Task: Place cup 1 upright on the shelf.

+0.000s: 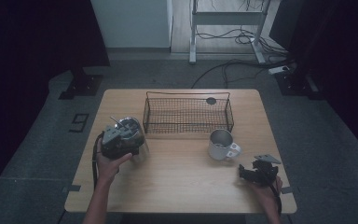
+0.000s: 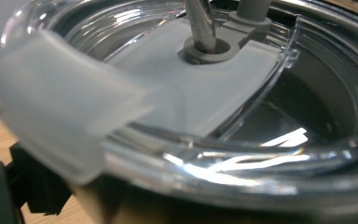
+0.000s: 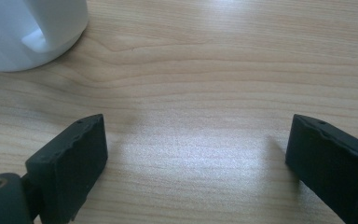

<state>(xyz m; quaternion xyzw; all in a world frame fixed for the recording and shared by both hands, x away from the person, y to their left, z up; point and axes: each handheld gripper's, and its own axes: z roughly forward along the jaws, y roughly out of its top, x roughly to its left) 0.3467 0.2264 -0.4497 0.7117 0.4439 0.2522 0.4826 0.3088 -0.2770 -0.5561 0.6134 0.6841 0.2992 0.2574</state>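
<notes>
Apparently the left gripper (image 1: 121, 140) already grips the clear lidded cup (image 1: 133, 133), not yet moved to the basket (image 1: 188, 114), while the right gripper (image 3: 196, 154) rests released.

Table (image 1: 182, 172): light wood, matt, visible grain. Basket (image 1: 188, 115): thin dark wire mesh. Mug (image 1: 221, 144): white, smooth, glossy. Tumbler (image 1: 133, 135) lid (image 2: 242, 154): clear glossy plastic, with a frosted matt flap (image 2: 60, 102) and a grey rubbery seal (image 2: 214, 49). Right gripper (image 3: 196, 158) pads: black, matt, slightly ridged.
</notes>
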